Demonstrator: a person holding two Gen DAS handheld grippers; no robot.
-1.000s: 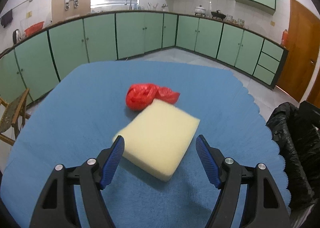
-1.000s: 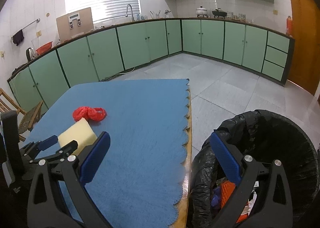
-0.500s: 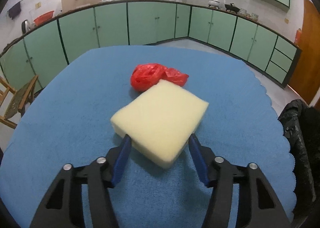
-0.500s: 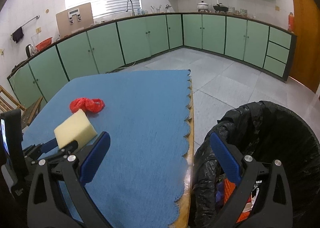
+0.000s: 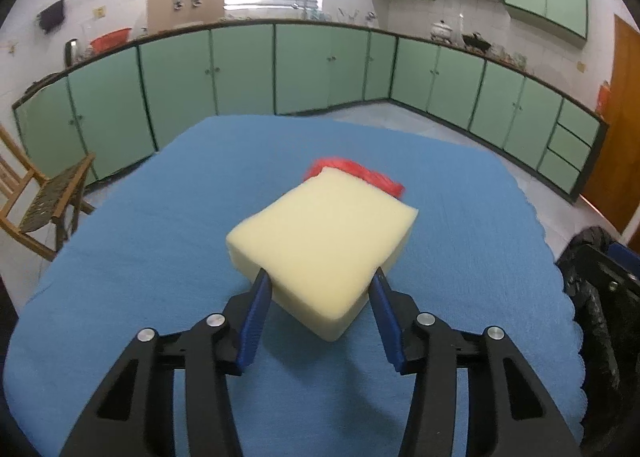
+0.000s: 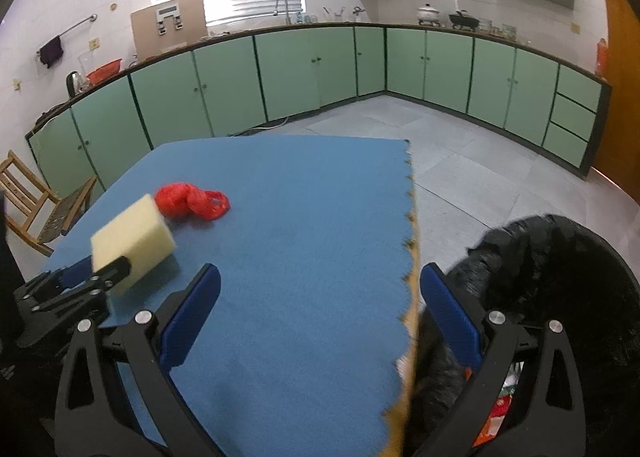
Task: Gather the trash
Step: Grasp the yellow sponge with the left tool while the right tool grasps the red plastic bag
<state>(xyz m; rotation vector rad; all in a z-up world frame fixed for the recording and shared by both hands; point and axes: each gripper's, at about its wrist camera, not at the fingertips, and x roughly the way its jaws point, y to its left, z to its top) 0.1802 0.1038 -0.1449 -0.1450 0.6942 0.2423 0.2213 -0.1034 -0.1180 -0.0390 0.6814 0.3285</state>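
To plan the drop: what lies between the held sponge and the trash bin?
In the right wrist view, only bare blue cloth lies between the sponge and the bin; the red bag sits behind.

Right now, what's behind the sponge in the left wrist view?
A red mesh bag peeks out behind the sponge, mostly covered by it. The right wrist view shows it whole on the blue cloth.

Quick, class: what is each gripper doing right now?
Left gripper: shut on the pale yellow foam sponge block.
Right gripper: open, holding nothing.
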